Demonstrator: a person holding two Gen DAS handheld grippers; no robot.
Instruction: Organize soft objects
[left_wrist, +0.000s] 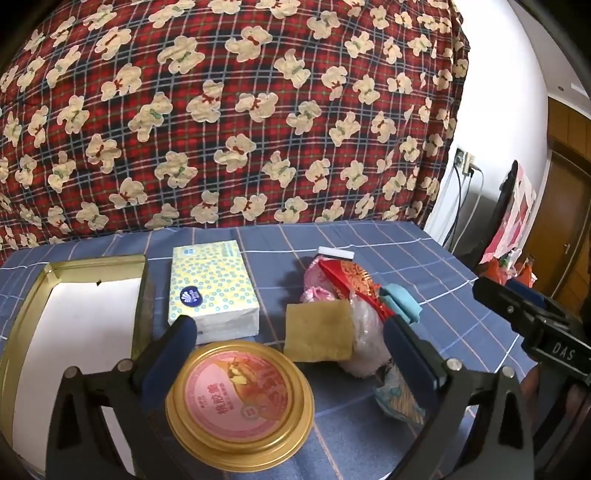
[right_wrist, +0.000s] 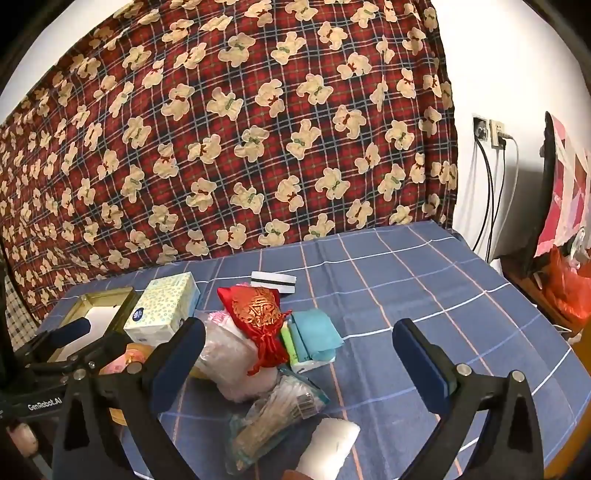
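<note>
A pile of soft things lies on the blue checked cloth: a red embroidered pouch (right_wrist: 256, 314) on a clear plastic bag (right_wrist: 225, 354), a teal cloth (right_wrist: 314, 332), a yellow sponge (left_wrist: 318, 332), a packet of cotton swabs (right_wrist: 280, 410) and a white roll (right_wrist: 328, 446). A tissue pack (left_wrist: 212, 288) lies beside an open gold tin (left_wrist: 22, 332). My left gripper (left_wrist: 291, 354) is open above a round gold-rimmed lid (left_wrist: 240, 402). My right gripper (right_wrist: 299, 354) is open and empty over the pile.
A red plaid bear-print blanket (right_wrist: 240, 129) hangs behind the table. A white and black eraser-like block (right_wrist: 274, 281) lies behind the pile. The table's right edge (right_wrist: 535, 306) drops off toward a wall with cables and sockets (right_wrist: 491, 133).
</note>
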